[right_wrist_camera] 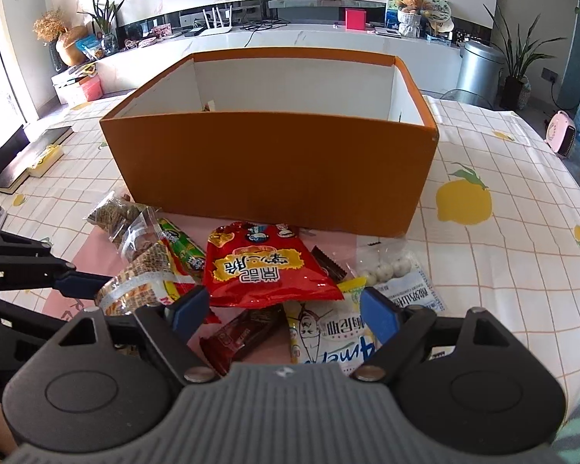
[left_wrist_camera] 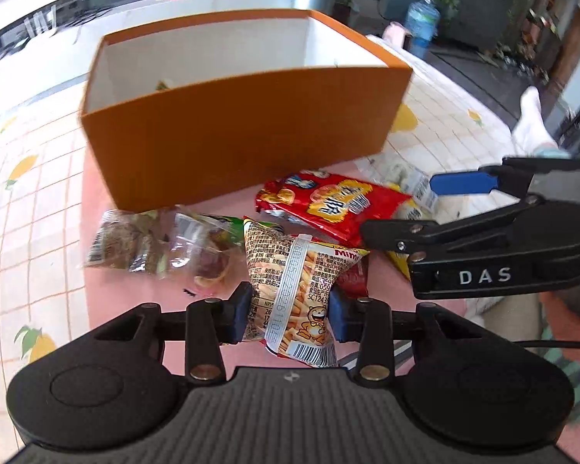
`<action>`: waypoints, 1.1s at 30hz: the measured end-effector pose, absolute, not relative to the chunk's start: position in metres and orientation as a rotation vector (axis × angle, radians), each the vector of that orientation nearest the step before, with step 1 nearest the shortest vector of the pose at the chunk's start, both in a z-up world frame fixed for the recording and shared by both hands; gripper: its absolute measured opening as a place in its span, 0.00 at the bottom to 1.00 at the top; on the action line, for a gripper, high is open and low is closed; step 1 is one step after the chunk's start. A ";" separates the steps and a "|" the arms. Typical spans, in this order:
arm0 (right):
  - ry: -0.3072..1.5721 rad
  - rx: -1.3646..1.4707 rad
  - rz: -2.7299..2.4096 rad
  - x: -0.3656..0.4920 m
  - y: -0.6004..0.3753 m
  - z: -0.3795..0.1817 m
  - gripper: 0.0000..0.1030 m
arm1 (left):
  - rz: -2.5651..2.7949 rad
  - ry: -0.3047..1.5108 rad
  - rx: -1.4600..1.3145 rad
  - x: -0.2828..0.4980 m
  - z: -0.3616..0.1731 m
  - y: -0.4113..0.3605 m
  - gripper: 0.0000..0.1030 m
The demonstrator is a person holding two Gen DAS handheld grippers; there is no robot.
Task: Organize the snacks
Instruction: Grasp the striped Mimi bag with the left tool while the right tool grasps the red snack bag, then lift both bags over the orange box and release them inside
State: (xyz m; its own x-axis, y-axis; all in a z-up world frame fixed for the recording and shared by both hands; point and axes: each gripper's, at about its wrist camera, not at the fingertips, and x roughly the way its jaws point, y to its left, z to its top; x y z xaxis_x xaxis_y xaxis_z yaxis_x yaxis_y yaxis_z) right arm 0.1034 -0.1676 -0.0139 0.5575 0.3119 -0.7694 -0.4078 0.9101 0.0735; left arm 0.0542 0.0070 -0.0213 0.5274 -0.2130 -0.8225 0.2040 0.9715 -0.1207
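Snacks are lying in a loose heap on the pink mat just in front of the orange box (right_wrist_camera: 268, 166), which is standing open-topped on a lemon-print tablecloth (right_wrist_camera: 495, 255). The left gripper (left_wrist_camera: 288, 311) is squeezing its blue pads against both sides of a yellow stick-snack packet (left_wrist_camera: 294, 290), whose label is showing "Mimi", a cartoon cat, a barcode and dense small print; the packet is being held upright at the near edge of the heap. The right gripper (right_wrist_camera: 282, 309) is standing with its fingers spread wide and gripping nothing, hovering over a dark red bar wrapper (right_wrist_camera: 237, 338) and a white-and-yellow packet (right_wrist_camera: 328, 332) printed with Chinese characters. Beyond them, a red bag (right_wrist_camera: 266, 270) with large yellow Chinese lettering is lying flat, touching a clear bag of white balls (right_wrist_camera: 390, 266) on its right. A green-wrapped snack (right_wrist_camera: 183, 249) and clear bags of brown pieces (right_wrist_camera: 116, 212) are lying to the left. "DAS" is reading in white on the right gripper's body in the left wrist view.
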 end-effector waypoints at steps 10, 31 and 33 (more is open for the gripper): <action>1.019 -0.154 0.495 0.153 -0.141 -0.020 0.86 | -0.110 0.916 -0.184 0.067 0.004 0.042 0.44; 1.180 -0.230 0.482 0.176 -0.112 -0.047 0.68 | -0.047 0.917 -0.273 0.081 0.000 0.064 0.44; 1.176 -0.225 0.483 0.174 -0.114 -0.043 0.68 | -0.046 0.910 -0.276 0.078 0.003 0.064 0.44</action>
State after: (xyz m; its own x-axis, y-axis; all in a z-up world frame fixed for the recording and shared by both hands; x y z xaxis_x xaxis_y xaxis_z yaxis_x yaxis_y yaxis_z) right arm 0.1738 -0.1139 -0.0435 0.2979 0.2448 -0.9227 -0.4747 0.8766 0.0793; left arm 0.0779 0.0637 0.0027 0.6157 -0.1558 -0.7725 -0.0765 0.9638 -0.2554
